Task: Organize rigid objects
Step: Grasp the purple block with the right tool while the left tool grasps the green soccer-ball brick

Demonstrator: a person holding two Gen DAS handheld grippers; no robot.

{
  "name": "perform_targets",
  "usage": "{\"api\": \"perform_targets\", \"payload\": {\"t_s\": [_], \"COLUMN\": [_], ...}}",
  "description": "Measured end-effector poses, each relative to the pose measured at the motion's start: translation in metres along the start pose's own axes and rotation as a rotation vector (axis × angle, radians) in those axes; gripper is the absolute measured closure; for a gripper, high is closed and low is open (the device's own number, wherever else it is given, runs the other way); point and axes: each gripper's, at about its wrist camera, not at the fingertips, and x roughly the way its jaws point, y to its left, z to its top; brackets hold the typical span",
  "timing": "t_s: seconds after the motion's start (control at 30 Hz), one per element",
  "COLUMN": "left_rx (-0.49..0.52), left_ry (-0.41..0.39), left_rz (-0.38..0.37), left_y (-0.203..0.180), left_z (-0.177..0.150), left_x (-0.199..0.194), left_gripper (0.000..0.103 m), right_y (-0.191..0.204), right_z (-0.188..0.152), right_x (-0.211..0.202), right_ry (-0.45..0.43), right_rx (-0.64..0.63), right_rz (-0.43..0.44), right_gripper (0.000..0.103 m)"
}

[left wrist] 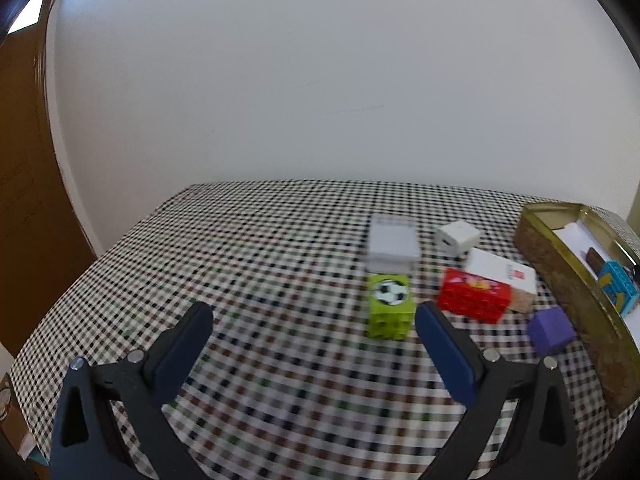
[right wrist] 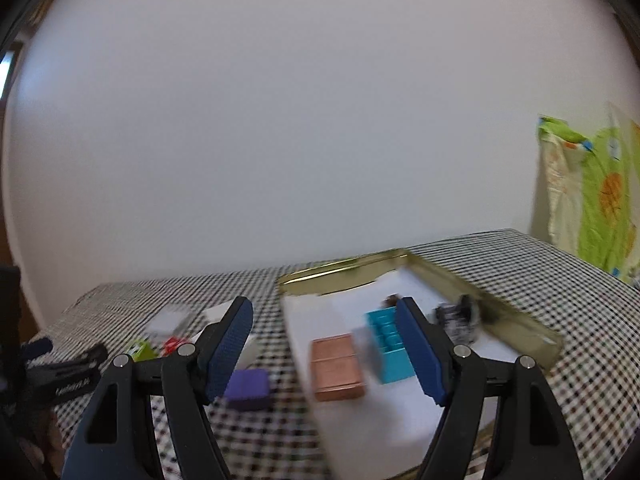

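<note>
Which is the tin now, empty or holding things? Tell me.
Holding things. The gold tin has a teal block and a copper-coloured box lying inside.

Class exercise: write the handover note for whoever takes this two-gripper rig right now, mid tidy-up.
Left gripper: open, empty, over the cloth near the green football block.
Right gripper: open, empty, in front of the gold tin.
Done: teal block, copper-coloured block and a small dark item sit in the tin.
Left: green, red block, purple cube, white charger and two white boxes, all on the cloth.
</note>
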Motion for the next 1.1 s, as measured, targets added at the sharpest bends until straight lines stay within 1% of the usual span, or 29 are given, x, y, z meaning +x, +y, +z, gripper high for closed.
{"api": "perform_targets", "payload": {"t_s": [0.1, 0.23, 0.27, 0.33, 0.37, 0.5, 0.53, 0.57, 0.67, 0.8, 0.9, 1.0, 1.1], "left_rx": [-0.018, -0.057, -0.069, -0.08, -0.082, -0.081, -0.08, -0.079, -0.083, -0.099, -0.104, -0.108, -0.109], "left_ry": [0.02, 0.074, 0.091, 0.113, 0.129, 0.148, 0.151, 0.155, 0.171, 0.181, 0.186, 0.194, 0.211], "left_rz": [0.003, 0.0, -0.002, -0.001, -0.006, -0.019, -0.024, -0.03, -0.04, -0.048, -0.055, -0.07, -0.089], "left_y": [0.008, 0.02, 0.023, 0.025, 0.026, 0.021, 0.02, 0.019, 0.02, 0.023, 0.023, 0.025, 0.023], "left_z": [0.001, 0.003, 0.003, 0.004, 0.004, 0.002, 0.001, 0.001, 0.001, 0.001, 0.001, 0.001, 0.0], "left_x": [0.006, 0.018, 0.023, 0.028, 0.031, 0.035, 0.036, 0.037, 0.04, 0.041, 0.043, 0.042, 0.046], "left_gripper": [0.001, 0.001, 0.001, 0.001, 0.001, 0.001, 0.001, 0.001, 0.001, 0.001, 0.001, 0.001, 0.001], "right_y": [0.017, 0.038, 0.044, 0.052, 0.054, 0.053, 0.052, 0.051, 0.049, 0.045, 0.041, 0.036, 0.037], "right_z": [-0.003, -0.009, -0.011, -0.017, -0.018, -0.026, -0.029, -0.029, -0.038, -0.042, -0.04, -0.038, -0.036], "right_x": [0.004, 0.006, 0.008, 0.02, 0.023, 0.042, 0.048, 0.055, 0.07, 0.079, 0.085, 0.091, 0.098], "right_ry": [0.052, 0.118, 0.149, 0.245, 0.268, 0.393, 0.428, 0.447, 0.534, 0.583, 0.58, 0.577, 0.581], "right_rx": [-0.025, -0.064, -0.067, -0.061, -0.058, -0.016, -0.005, 0.001, 0.018, 0.046, 0.059, 0.07, 0.052], "right_rz": [0.077, 0.176, 0.203, 0.259, 0.265, 0.27, 0.256, 0.247, 0.237, 0.211, 0.18, 0.177, 0.177], "right_gripper": [0.027, 0.028, 0.028, 0.029, 0.032, 0.033, 0.033, 0.036, 0.039, 0.042, 0.043, 0.043, 0.043]}}
